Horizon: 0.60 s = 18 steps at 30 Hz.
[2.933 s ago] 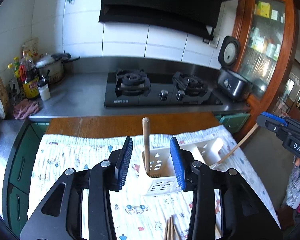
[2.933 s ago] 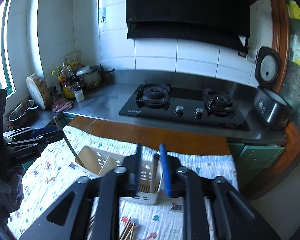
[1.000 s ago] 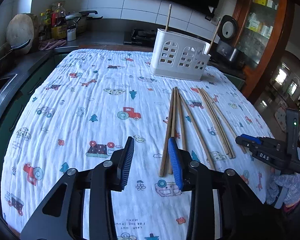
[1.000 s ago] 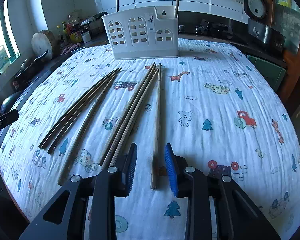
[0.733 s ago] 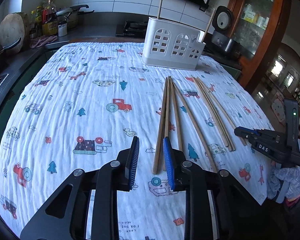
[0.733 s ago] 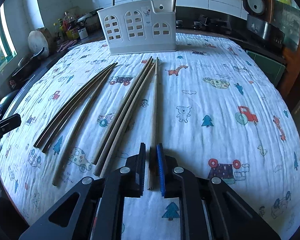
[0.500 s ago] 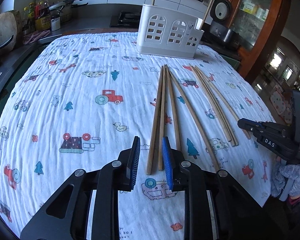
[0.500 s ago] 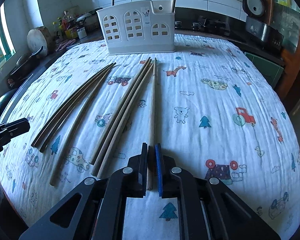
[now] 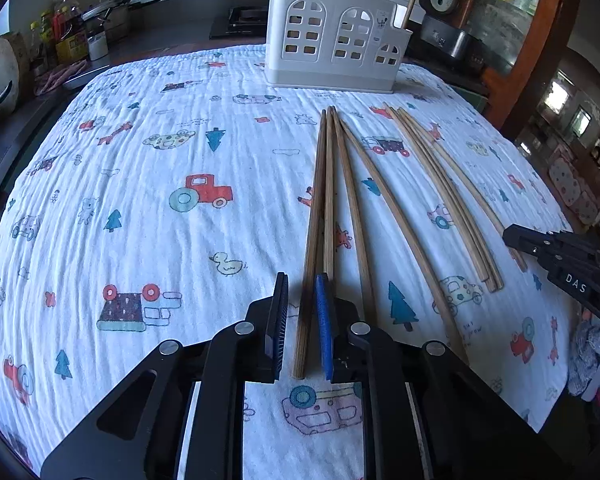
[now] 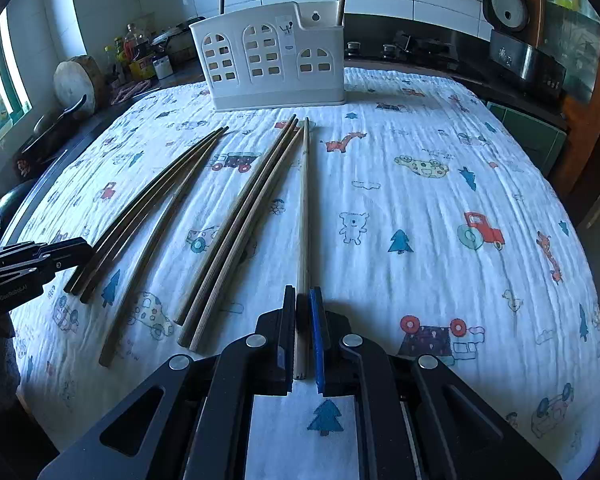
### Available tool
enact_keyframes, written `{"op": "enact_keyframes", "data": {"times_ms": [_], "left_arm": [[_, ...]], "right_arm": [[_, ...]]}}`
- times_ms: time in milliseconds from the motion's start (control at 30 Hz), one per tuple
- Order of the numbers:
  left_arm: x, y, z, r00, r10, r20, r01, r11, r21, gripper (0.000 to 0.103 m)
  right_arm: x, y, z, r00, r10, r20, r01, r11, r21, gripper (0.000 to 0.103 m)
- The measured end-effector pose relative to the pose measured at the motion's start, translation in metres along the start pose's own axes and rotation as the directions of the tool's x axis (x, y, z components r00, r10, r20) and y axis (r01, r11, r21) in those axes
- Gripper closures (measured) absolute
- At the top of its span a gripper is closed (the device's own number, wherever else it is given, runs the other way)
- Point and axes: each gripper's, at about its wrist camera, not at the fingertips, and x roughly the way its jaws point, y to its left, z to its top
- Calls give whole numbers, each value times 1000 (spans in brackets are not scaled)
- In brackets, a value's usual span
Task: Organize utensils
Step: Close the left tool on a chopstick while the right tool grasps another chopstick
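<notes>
Several wooden chopsticks lie in two loose groups on the printed cloth (image 9: 160,160). A white utensil holder (image 9: 336,40) (image 10: 272,64) stands at the far end, with a chopstick upright in each end compartment. My left gripper (image 9: 301,280) straddles the near end of the leftmost brown chopstick (image 9: 314,220). Its jaws are closing, and a strip of cloth still shows between the left pad and the stick. My right gripper (image 10: 302,292) is shut on the near end of a pale chopstick (image 10: 305,200), which lies flat on the cloth. Each gripper also shows at the other view's edge, the right gripper (image 9: 516,240) and the left gripper (image 10: 84,250).
The cloth's right edge drops off near a wooden cabinet (image 9: 512,20). A rice cooker (image 10: 508,4) sits at the far right. A counter at the far left holds bottles (image 9: 72,40) and a pot. A round wooden board (image 10: 78,80) leans beside them.
My left gripper has come down and forward onto the leftmost chopstick's end, its jaws narrowing. My right gripper has shut on the pale chopstick and stayed in place.
</notes>
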Motion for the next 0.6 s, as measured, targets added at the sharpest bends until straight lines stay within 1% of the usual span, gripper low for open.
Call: {"op": "enact_keyframes", "data": {"times_ms": [133,200,333,433,500,533,600], "left_arm": [[5,2,-1,1000,1,-18,-1,1000,-4,89],[5,-2,-1,1000,15,-16,-15,1000,9,89],[6,-3,0,1000,23,-18,-23,1000,5,89],[7,-7,0,999,50,-15,-50,999,20,89],[7,-9,0,998,67,-13,-67,997,27,91],[6,-10,0,998,62,-14,-62,998,27,96],[4,-10,2,999,47,-13,-47,999,14,96]], "right_arm": [[1,0,0,1000,-1,0,1,1000,0,95],[2,0,0,1000,-2,-3,2,1000,0,95],[4,2,0,1000,-10,0,10,1000,-6,95],[5,4,1,1000,-19,3,19,1000,-16,95],[5,3,1,1000,-18,5,18,1000,-14,95],[5,3,1,1000,-18,5,18,1000,-14,95],[3,3,1,1000,-16,7,16,1000,-13,96]]}}
